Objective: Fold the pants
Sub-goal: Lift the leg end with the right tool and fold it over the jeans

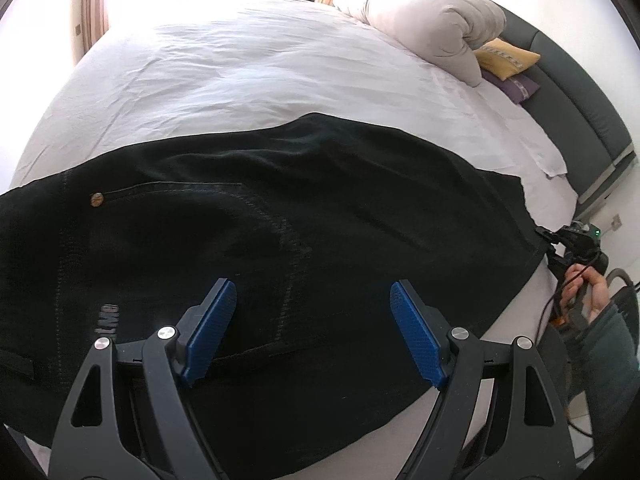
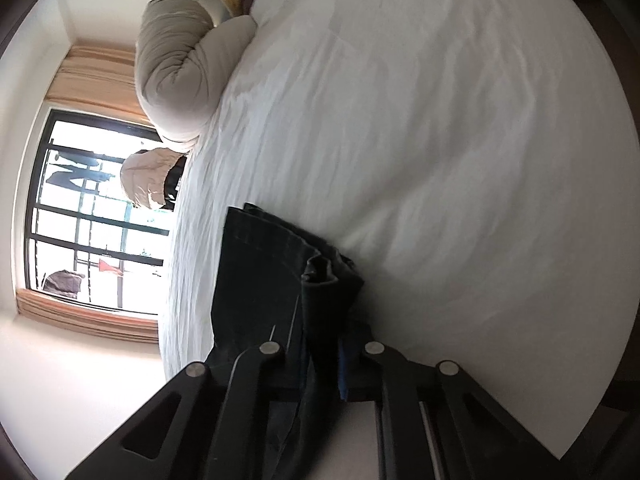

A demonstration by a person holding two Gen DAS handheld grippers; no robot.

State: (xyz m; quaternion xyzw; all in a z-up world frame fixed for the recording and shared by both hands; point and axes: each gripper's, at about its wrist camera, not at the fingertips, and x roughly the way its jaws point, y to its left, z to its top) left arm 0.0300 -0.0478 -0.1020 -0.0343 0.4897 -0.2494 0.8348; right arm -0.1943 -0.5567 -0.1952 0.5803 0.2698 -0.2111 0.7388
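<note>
Black pants (image 1: 280, 216) lay spread across the near half of the white bed sheet (image 1: 240, 60), waist end at the left, copper rivet (image 1: 97, 199) near the left edge, pale stitching across the cloth. Hovered above the near part of the pants: left gripper (image 1: 313, 316), blue pads (image 1: 416, 340) spread wide, nothing between them. Farther back and to the right, rolled grey duvet (image 1: 432, 28) on the sheet, then a yellow cushion (image 1: 508, 58) over a purple one (image 1: 516, 86) against the dark headboard (image 1: 576, 92). At the far right edge of the pants, right gripper (image 1: 560, 244) at the hem, held in the person's right hand (image 1: 592, 296) (cable trailing below it).

From the right wrist view, turned sideways: window (image 2: 92, 216) with curtains at the left, same duvet (image 2: 176, 72) above it, sheet (image 2: 440, 120) filling the right. Low in the middle, right gripper (image 2: 324, 344) clenched on a bunched fold of the pants (image 2: 264, 280), cloth standing up between the fingers, sliver of blue pad (image 2: 342, 368) visible beside it.
</note>
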